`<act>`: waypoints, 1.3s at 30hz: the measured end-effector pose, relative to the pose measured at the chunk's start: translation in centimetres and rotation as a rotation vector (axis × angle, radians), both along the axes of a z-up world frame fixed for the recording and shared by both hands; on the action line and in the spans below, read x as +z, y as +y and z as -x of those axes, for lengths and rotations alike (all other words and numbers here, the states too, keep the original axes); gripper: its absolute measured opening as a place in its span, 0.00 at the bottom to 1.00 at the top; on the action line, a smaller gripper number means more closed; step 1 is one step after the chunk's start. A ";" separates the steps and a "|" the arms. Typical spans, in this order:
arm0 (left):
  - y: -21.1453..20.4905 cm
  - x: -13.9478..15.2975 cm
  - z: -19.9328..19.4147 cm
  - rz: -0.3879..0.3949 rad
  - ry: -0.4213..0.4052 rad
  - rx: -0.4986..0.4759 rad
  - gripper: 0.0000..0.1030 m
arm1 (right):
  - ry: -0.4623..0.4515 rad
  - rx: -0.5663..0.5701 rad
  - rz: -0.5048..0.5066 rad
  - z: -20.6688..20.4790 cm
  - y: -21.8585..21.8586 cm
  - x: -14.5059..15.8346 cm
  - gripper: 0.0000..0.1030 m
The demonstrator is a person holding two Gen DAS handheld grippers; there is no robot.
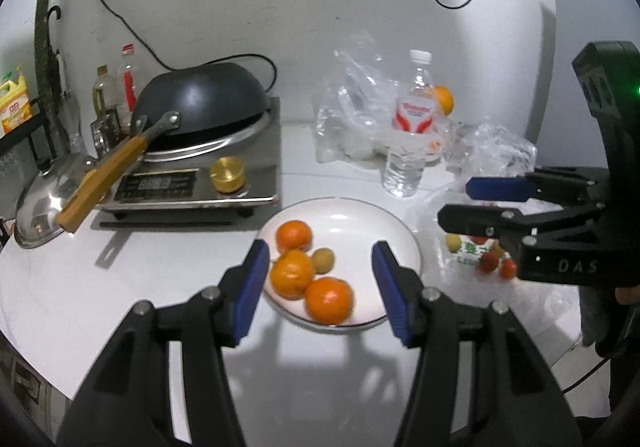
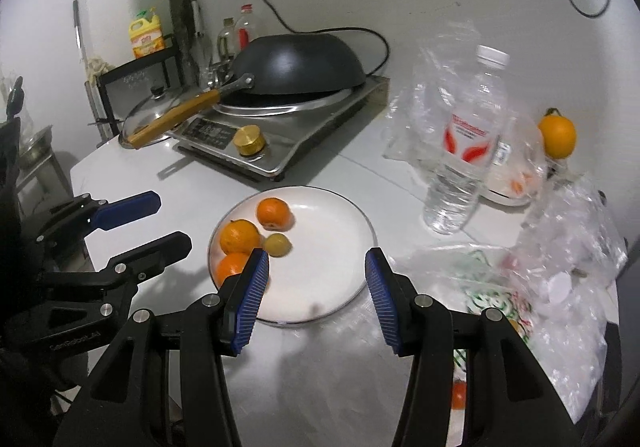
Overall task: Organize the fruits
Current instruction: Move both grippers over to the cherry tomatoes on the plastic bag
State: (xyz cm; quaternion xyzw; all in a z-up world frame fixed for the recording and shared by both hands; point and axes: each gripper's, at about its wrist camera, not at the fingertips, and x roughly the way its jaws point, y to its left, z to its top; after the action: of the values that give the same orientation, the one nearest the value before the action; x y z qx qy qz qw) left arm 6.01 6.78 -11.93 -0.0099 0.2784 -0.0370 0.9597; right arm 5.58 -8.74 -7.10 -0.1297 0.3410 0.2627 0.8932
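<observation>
A white plate [image 1: 372, 231] [image 2: 320, 227] on the white table holds three oranges [image 1: 292, 273] [image 2: 240, 235] and a small yellow-green fruit [image 1: 322, 260] [image 2: 278, 244]. My left gripper [image 1: 320, 287] is open and empty, just above the plate's near side; it also shows in the right wrist view [image 2: 168, 221]. My right gripper [image 2: 316, 295] is open and empty over the plate's near edge; it also shows in the left wrist view [image 1: 456, 203], above a clear bag of small red and green fruits [image 1: 486, 257]. Another orange [image 2: 557, 137] sits at the back right.
An induction cooker [image 1: 200, 175] with an upturned black wok [image 1: 200, 99] stands at the back left, a steel lid [image 1: 48, 199] beside it. A water bottle [image 1: 410, 135] and crumpled plastic bags [image 2: 568, 243] lie right of the plate. Bottles [image 1: 116, 87] stand by the wall.
</observation>
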 end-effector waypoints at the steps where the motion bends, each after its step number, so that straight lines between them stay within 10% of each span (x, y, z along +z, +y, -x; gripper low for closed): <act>1: -0.6 0.0 -0.1 -0.003 0.003 -0.010 0.53 | -0.003 -0.009 0.001 0.1 -0.5 0.0 0.52; 39: -14.5 -2.6 -4.4 -0.146 0.117 -0.225 0.54 | 0.123 -0.184 -0.063 -0.4 -15.7 -4.8 0.51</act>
State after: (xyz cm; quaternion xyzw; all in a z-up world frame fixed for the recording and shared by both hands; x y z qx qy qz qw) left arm 10.43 -7.76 -14.58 0.0893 0.3350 -0.1233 0.9298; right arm 5.97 -24.47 -11.95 -0.0533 0.3970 0.1976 0.8947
